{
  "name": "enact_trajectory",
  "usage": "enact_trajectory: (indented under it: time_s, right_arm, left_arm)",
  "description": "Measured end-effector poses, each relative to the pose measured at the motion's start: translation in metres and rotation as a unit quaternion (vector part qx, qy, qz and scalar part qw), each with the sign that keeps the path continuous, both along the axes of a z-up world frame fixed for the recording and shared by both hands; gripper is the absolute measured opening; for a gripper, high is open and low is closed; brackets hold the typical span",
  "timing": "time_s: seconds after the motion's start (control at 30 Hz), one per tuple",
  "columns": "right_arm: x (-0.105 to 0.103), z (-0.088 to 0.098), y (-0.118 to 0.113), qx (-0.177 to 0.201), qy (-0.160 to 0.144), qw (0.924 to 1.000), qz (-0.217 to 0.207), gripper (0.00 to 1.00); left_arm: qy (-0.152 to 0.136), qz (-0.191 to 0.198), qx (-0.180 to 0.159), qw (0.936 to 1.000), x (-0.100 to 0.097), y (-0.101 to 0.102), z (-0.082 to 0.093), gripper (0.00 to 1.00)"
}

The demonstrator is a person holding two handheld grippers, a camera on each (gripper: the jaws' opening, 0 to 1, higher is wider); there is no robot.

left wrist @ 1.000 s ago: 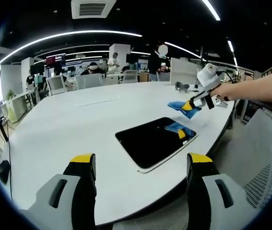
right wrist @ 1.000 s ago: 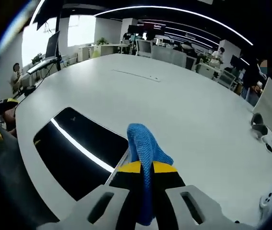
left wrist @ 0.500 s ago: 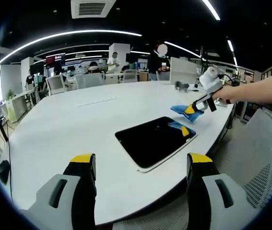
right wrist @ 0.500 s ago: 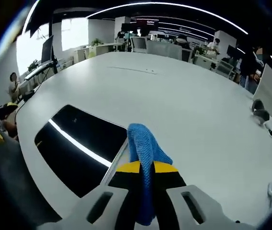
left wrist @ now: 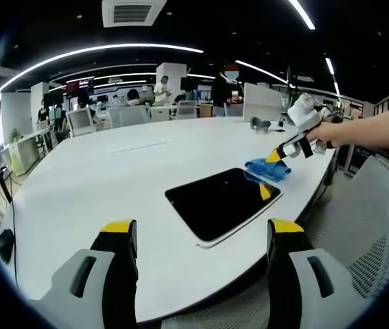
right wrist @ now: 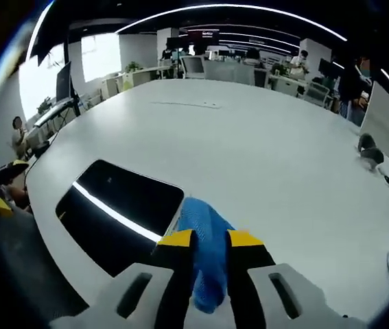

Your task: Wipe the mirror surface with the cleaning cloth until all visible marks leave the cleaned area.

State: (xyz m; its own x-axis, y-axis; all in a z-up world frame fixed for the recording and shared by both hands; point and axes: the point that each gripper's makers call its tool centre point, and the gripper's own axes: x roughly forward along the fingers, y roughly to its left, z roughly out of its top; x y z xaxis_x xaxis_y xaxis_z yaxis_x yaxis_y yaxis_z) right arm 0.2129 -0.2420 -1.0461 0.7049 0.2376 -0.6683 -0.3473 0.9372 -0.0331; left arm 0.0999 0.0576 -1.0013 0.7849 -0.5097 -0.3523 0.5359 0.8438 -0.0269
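Right claw point(right wrist: 210, 240) gripping one cloth point(right wrist: 204, 236), one mirror point(right wrist: 119, 212)

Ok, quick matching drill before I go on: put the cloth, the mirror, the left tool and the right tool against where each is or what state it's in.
Things:
1. blue cloth
2. mirror
3. left tool
4. right tool

States:
A. open, holding nothing, back from the table edge
B. flat on the white table, dark face up
C. bunched on the table at the mirror's edge
D. jaws either side of the cloth

Pairs: 1-C, 2-B, 3-A, 4-D
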Motion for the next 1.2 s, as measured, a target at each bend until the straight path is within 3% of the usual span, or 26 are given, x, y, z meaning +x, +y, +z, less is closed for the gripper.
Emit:
enact_trajectory:
  time_s: [0.3, 0.53, 0.93, 1.2]
  right_arm:
    - [-0.013, 0.043, -0.012, 0.007, -0.058, 0.9982, -0.014, 0.30]
    - [-0.041, 0.061, -0.020, 0.007, -0.090, 0.9957, -0.016, 0.54]
    - [-0.107, 0.053, -0.015, 0.016, -0.095, 0.9946, -0.038, 0.81]
    - [-0.125, 0.032, 0.001, 0.064, -0.088, 0.9924, -0.056, 0.88]
  left_arm:
    - [-0.003, 0.000, -0.002, 1.0000, 0.000, 0.000, 0.001, 0.75]
    - [-0.004, -0.001, -0.003, 1.0000, 0.000, 0.000, 0.001, 0.75]
    - [-0.003, -0.001, -0.002, 1.0000, 0.000, 0.000, 0.001, 0.75]
    - [-0.004, -0.002, -0.002, 1.0000, 0.000, 0.000, 0.002, 0.76]
